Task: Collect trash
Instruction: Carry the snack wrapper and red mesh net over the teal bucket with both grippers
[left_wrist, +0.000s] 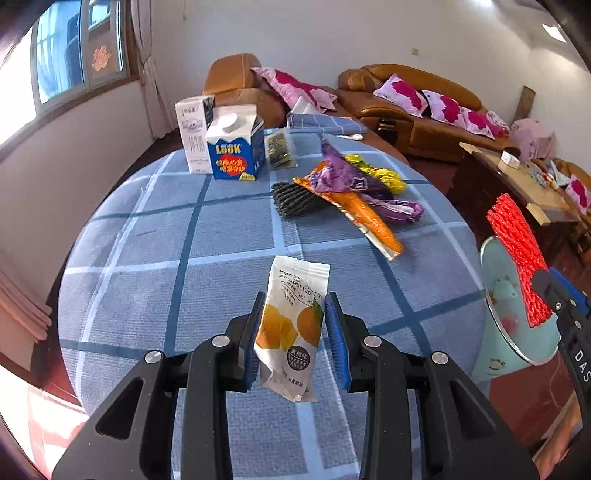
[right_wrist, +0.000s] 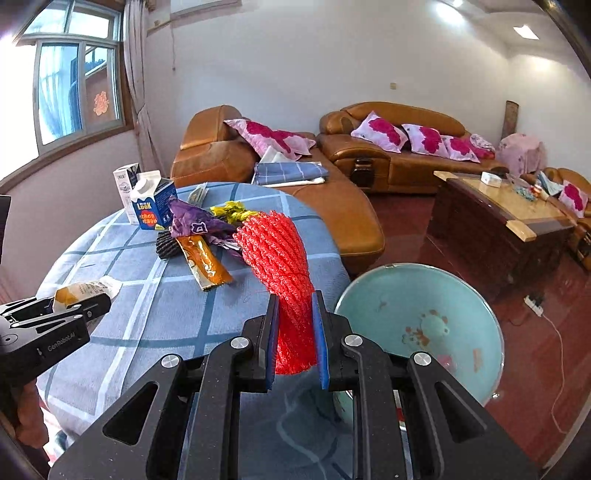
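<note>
behind both grippers stretches a living room with white walls, a window on the far left, brown leather sofas (right_wrist: 391, 162) strewn with pink floral cushions, and a wooden coffee table (right_wrist: 506, 214) off to the right. nearer in, a round table under a blue checked cloth (left_wrist: 207, 266) fills the space ahead of and beneath the tools.

just right of the right gripper, beyond the table's edge, sits a pale green basin (right_wrist: 421, 321) with cartoon prints inside.

far ahead of the left gripper, at the back of the cloth, stand a blue milk carton (left_wrist: 236, 147) and a white carton (left_wrist: 194, 133) touching behind it. to their right, a small dark packet (left_wrist: 280, 149) lies flat.

ahead and slightly right of the left gripper lies a heap of crumpled wrappers: purple wrapper (left_wrist: 347, 177), yellow wrapper (left_wrist: 380, 171), orange wrapper (left_wrist: 373, 218), and a black foam net (left_wrist: 295, 199) tucked against them.

the right gripper (right_wrist: 295, 332) pinches a red foam net (right_wrist: 277, 254) at its lower part; the net sticks up and forward from the pads, above the table's edge near the basin.

the left gripper (left_wrist: 293, 332) pinches a white snack packet (left_wrist: 291, 325) printed with yellow fruit, its blue pads pressed on both sides, the packet lifted off the cloth.
</note>
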